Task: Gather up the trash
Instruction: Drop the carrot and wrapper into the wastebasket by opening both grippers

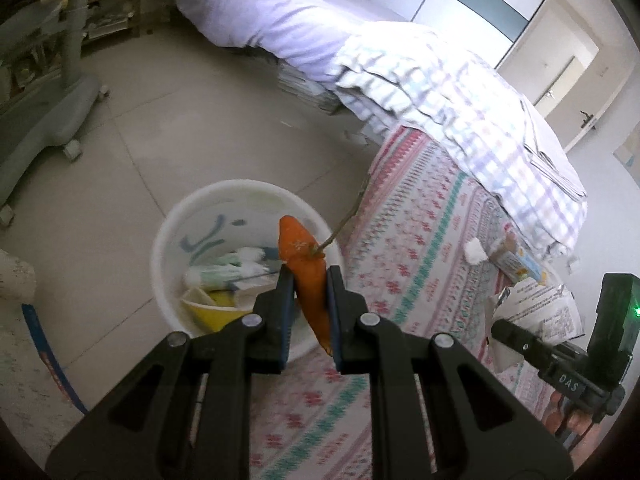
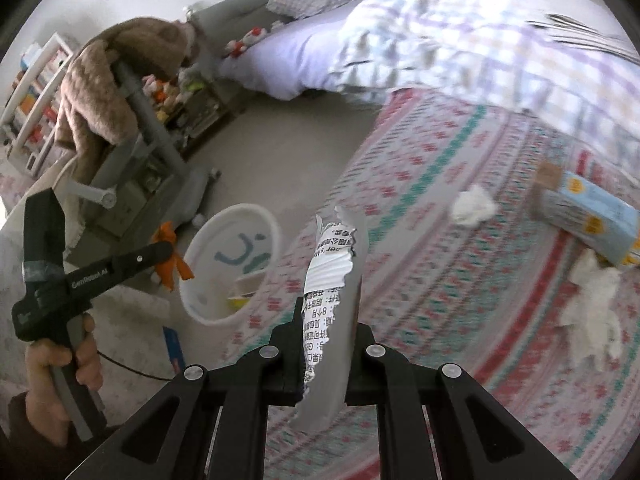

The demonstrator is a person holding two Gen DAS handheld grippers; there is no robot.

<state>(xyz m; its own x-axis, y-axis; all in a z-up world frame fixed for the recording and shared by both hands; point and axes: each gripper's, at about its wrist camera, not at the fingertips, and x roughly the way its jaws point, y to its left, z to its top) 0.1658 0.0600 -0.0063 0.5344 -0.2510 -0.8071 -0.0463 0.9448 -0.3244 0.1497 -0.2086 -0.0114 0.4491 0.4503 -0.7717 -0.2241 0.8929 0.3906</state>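
While the left gripper [image 1: 308,280] pinches a limp orange peel with a thin dry stem [image 1: 308,276] between its pads, it hangs above the near rim of the round white plastic bin [image 1: 168,240] on the floor, apparently so that the peel can drop straight in. Inside the bin lie white-and-green tubes [image 1: 228,266], a yellow paper cup [image 1: 218,312] and some paper scraps. The right gripper [image 2: 324,344] is clamped on a torn strip of grey paper printed with black characters [image 2: 332,280], held upright over the patterned pink-and-green bedspread [image 2: 440,280], probably waiting its turn. More trash lies on the spread: a crumpled white tissue wad [image 2: 472,204], a pale blue carton [image 2: 588,220] and another tissue [image 2: 592,312].
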